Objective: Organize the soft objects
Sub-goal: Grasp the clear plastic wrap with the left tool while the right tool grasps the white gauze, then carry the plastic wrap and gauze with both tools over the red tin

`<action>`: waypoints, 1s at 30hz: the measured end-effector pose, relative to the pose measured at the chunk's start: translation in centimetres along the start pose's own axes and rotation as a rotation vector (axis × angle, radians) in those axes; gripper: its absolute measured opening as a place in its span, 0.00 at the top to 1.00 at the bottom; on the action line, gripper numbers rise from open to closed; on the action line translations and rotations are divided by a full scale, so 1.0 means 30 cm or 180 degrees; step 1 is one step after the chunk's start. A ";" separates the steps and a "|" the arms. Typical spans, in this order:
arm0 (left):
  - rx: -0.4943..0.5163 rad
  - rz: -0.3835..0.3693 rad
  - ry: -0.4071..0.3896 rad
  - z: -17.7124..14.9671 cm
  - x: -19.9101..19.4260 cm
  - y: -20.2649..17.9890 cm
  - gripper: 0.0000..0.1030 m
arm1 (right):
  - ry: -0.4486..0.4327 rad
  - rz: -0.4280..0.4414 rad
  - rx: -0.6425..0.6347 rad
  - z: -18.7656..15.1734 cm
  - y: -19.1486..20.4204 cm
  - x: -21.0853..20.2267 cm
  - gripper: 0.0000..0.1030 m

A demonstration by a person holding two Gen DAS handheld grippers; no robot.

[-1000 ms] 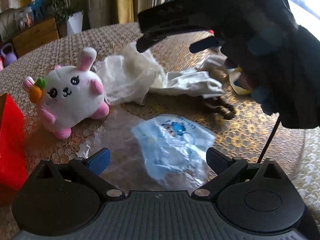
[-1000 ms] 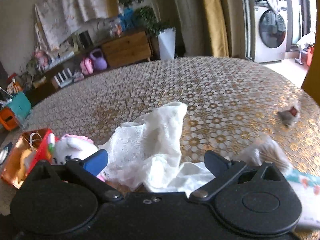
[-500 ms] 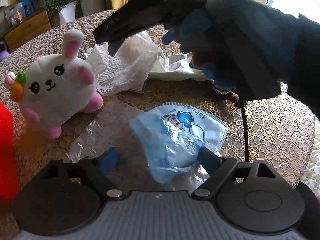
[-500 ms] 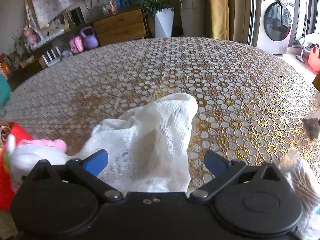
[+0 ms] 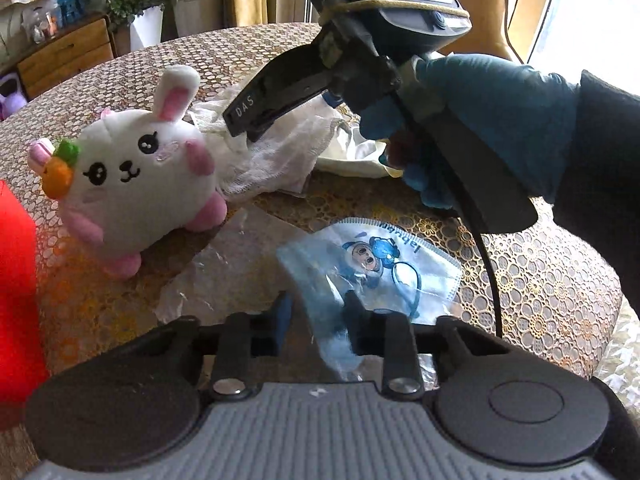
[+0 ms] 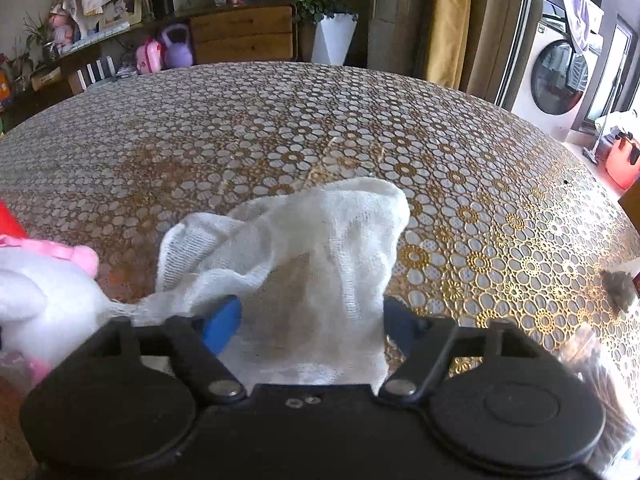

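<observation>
A blue face mask in a clear wrapper [image 5: 372, 268] lies on the patterned table near me. My left gripper [image 5: 318, 320] is shut on its near edge. A white plush rabbit [image 5: 132, 184] sits at the left; it also shows in the right wrist view [image 6: 44, 292]. A white gauze cloth [image 5: 280, 156] lies crumpled beside the rabbit. In the right wrist view the gauze cloth [image 6: 304, 256] bunches between the fingers of my right gripper [image 6: 312, 320], which are closing on it but still apart. My right gripper [image 5: 256, 116] also shows in the left wrist view, over the cloth.
A red box [image 5: 16, 280] stands at the left edge. A clear plastic sheet [image 5: 224, 264] lies under the mask. A small brown scrap [image 6: 618, 292] lies at the right of the table, and a clear packet [image 6: 600, 380] sits near my right gripper.
My left gripper has closed onto the mask wrapper. My right gripper has come down onto the gauze cloth and its fingers have narrowed around it.
</observation>
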State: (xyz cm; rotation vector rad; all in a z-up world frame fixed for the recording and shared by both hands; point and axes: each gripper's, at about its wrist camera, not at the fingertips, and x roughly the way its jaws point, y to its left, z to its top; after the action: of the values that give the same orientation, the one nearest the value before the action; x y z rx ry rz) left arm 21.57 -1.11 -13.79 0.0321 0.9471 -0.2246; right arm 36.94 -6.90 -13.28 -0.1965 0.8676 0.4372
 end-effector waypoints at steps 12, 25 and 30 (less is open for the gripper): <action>-0.0103 -0.0049 -0.0178 0.011 -0.071 0.039 0.93 | -0.0258 0.0093 0.0060 -0.008 -0.001 -0.097 0.96; -0.0406 -0.0071 -0.0519 0.042 -0.263 0.140 0.93 | -0.0847 0.0552 0.0495 -0.037 -0.099 -0.465 0.97; -0.0500 -0.0070 -0.0630 0.044 -0.344 0.175 0.93 | -0.0976 0.0736 0.0506 -0.046 -0.107 -0.601 0.97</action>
State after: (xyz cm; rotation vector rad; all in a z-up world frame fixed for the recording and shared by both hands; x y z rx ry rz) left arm 17.89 5.68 -5.04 -0.1428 0.7658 -0.1698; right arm 27.23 -15.46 -0.26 0.1176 0.6207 0.5939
